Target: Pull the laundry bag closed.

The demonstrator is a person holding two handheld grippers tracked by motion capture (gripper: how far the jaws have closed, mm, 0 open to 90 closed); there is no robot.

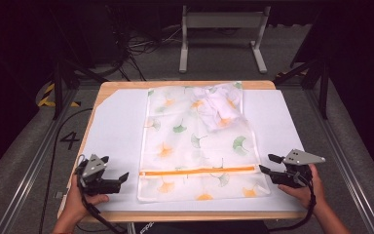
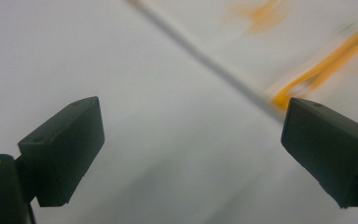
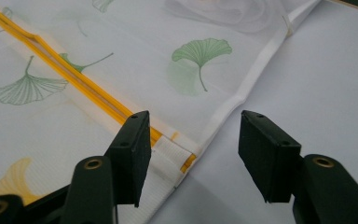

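Tabletop point(image 1: 117, 122), grippers low beside bag point(image 1: 195, 146)

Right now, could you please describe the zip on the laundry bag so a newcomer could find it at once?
On the white mat lies a sheer leaf-printed bag. Across its near end, between the two grippers, runs the zip: one straight orange line, unlike the scattered leaves.

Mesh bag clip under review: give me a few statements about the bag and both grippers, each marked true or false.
1. The mesh bag lies flat on the white mat. True.
2. The left gripper grips the bag. False: it is open, beside the bag's left edge.
3. The right gripper is open at the end of the orange zipper. True.
4. The bag is plainly empty. False: a bunched white item shows at its far end.
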